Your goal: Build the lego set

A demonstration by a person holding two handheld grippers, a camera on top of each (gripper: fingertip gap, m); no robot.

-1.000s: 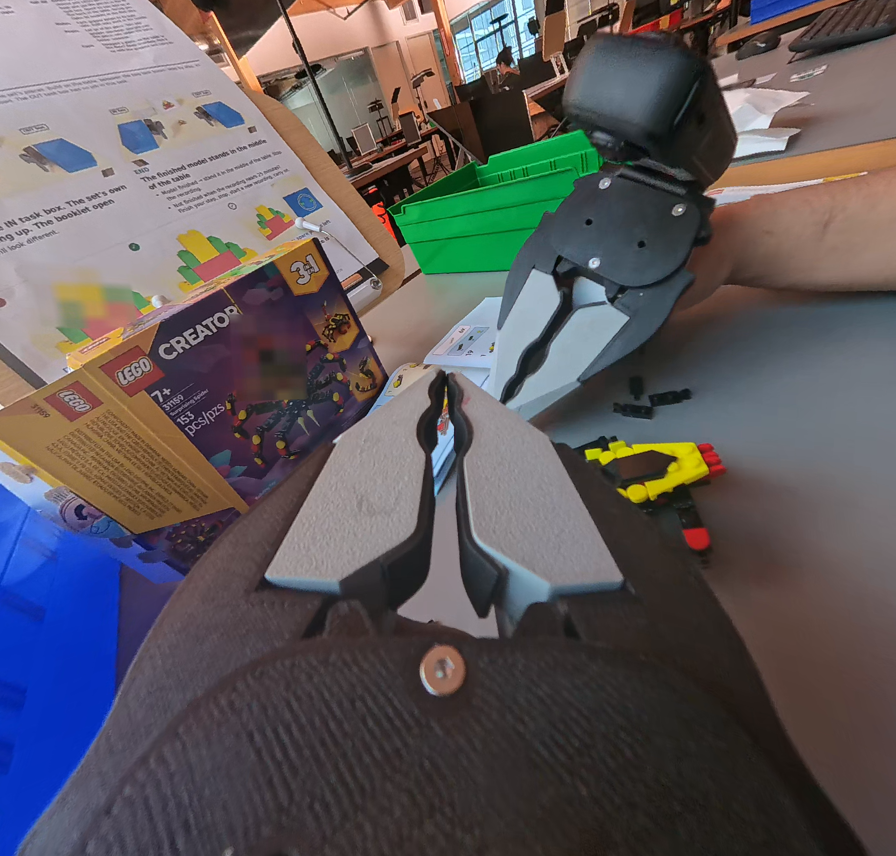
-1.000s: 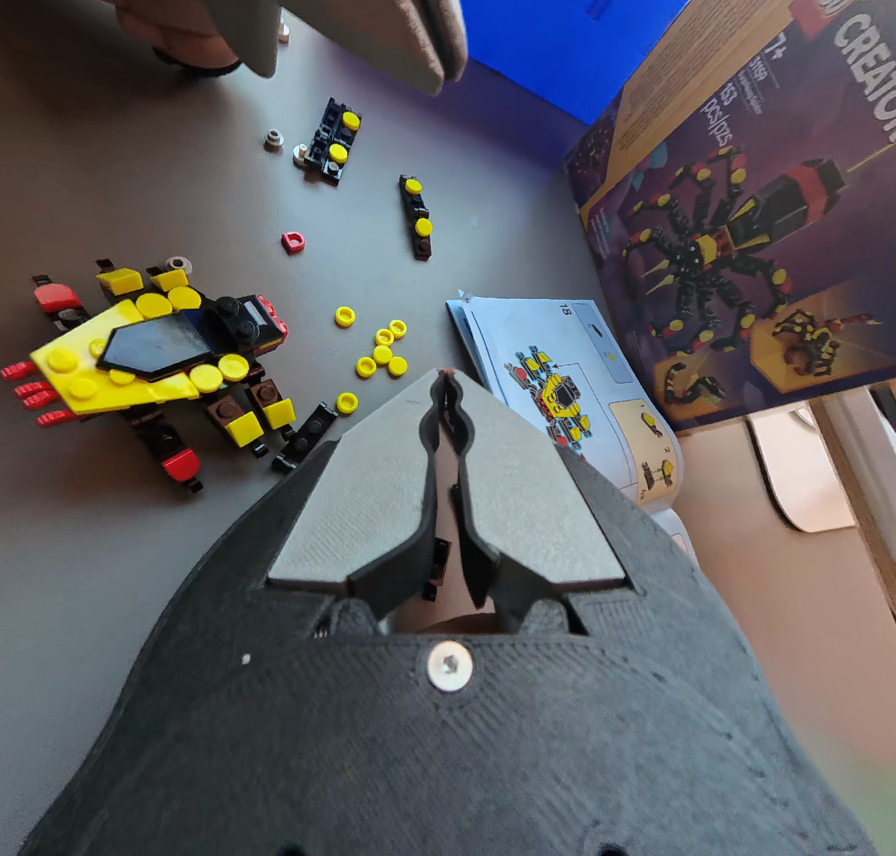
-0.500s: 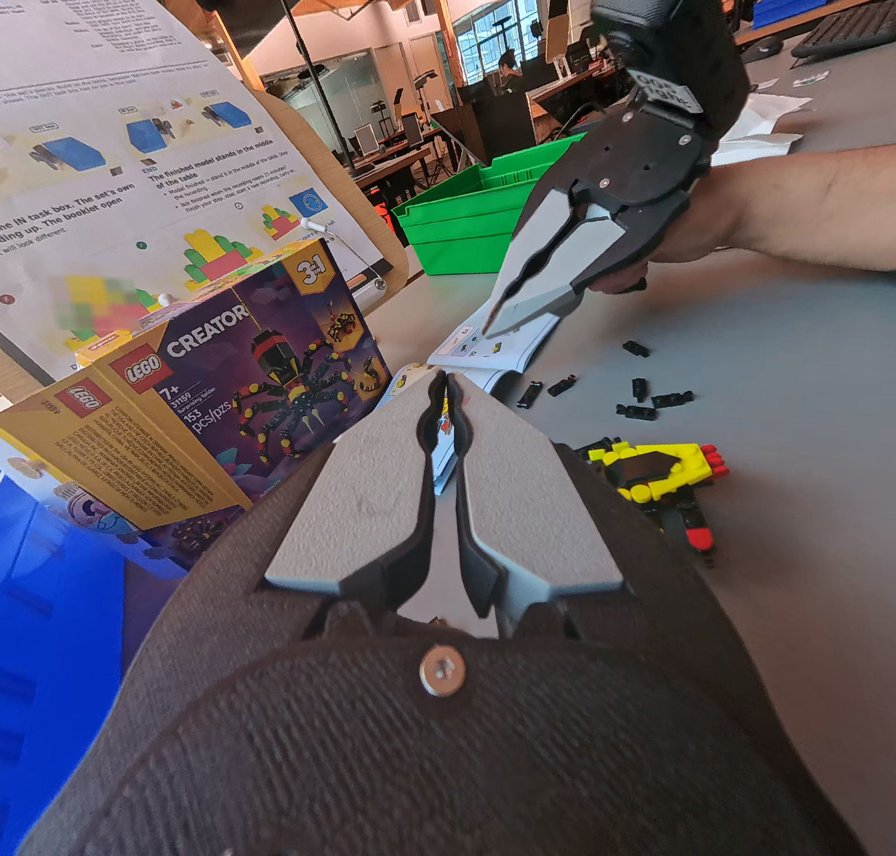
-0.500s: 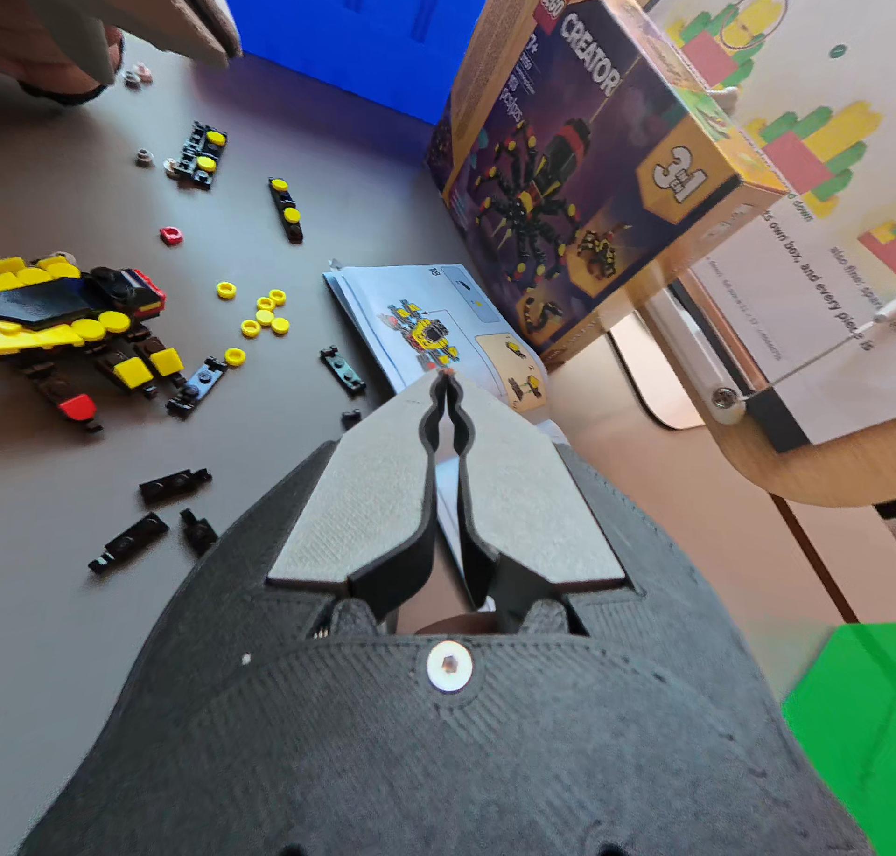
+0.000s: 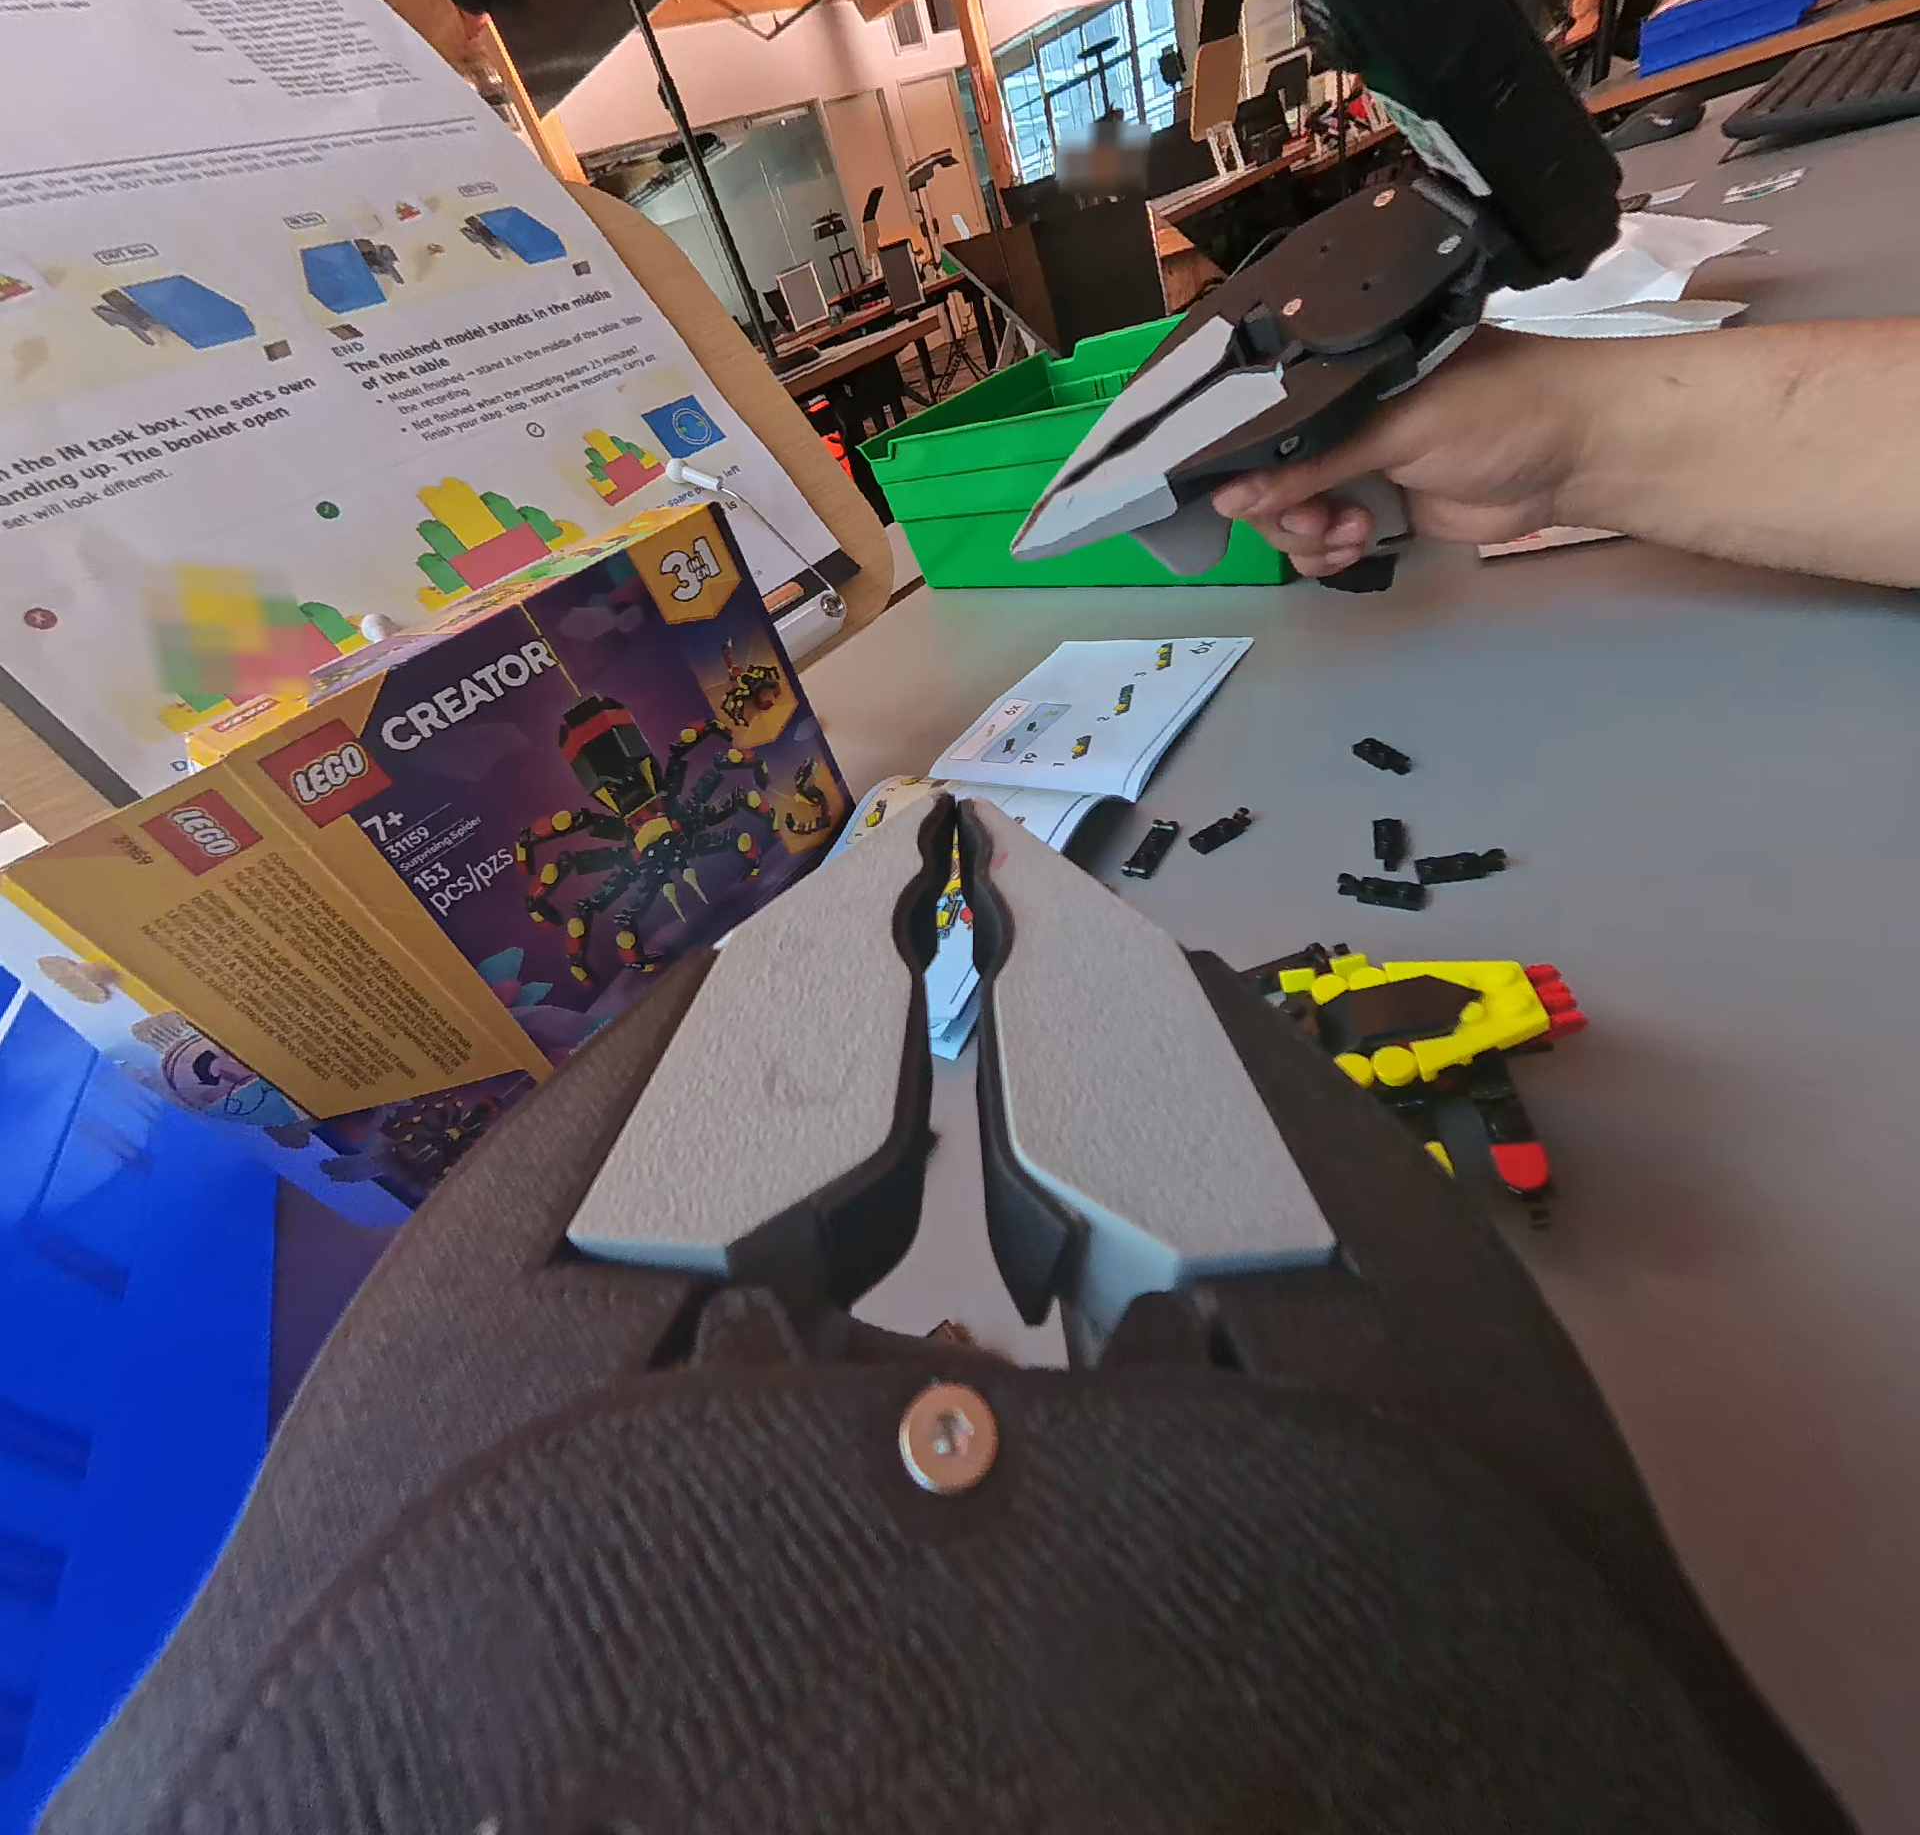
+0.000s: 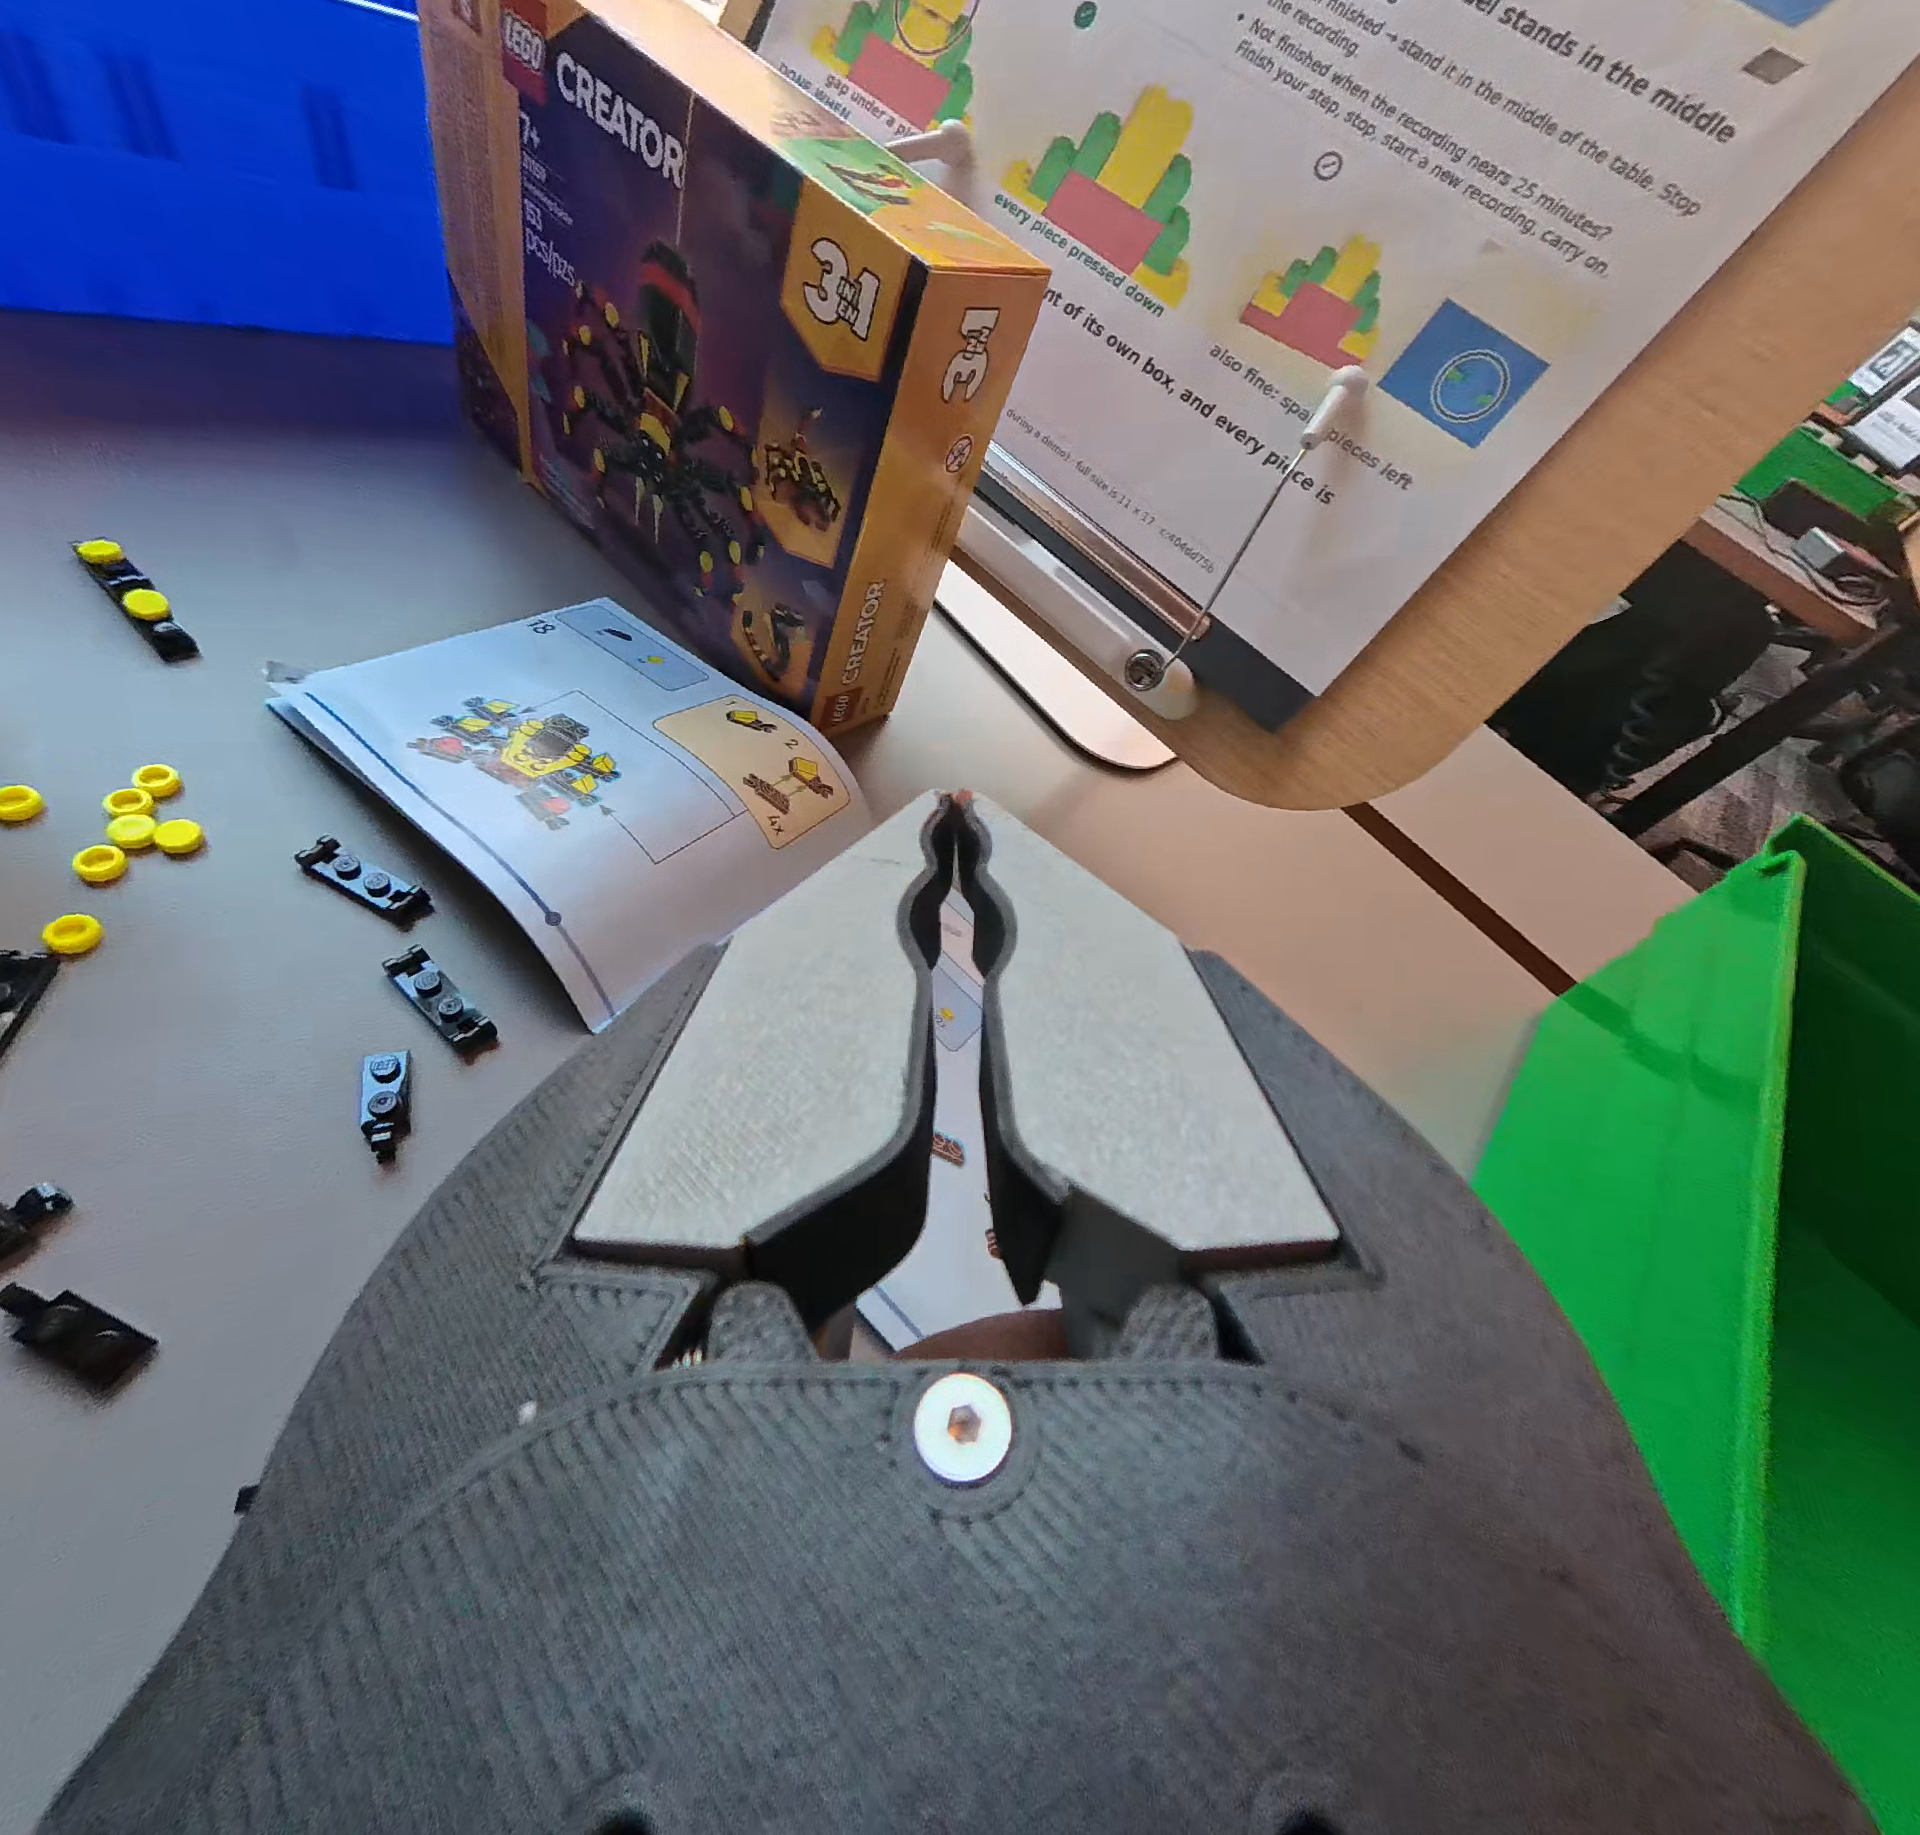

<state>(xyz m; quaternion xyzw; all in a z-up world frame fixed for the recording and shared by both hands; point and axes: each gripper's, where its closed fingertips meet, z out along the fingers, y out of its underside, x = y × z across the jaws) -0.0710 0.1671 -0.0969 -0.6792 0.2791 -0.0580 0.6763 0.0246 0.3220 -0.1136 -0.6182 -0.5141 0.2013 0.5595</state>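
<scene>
Lego model (image 5: 1423, 1032), half built in yellow, black and red, sitting on the grey table (image 5: 1662, 705) off to the right of the left gripper (image 5: 956, 817). Still plenty left loose around it: little black plates (image 5: 1377, 886) scattered just past it, more black plates (image 6: 364, 879) and a cluster of yellow round studs (image 6: 130, 817) beside the open booklet (image 6: 540, 777), with the set's box (image 6: 727, 362) standing right behind the pages. Left gripper pinched closed at the tips, nothing between them. Right gripper (image 6: 954, 809) same deal, tips together and empty, hanging in the air in front of the green bin (image 5: 1039, 455) and aimed past the booklet's edge. Biggest risk, probably: coming down for one of those thin flat plates with closed tips and just skating it across the table, maybe into the studs. Also easy to clip the booklet or nudge the box over onto the pages. Pressing a part on without bracing the model could pop the legs off too.
</scene>
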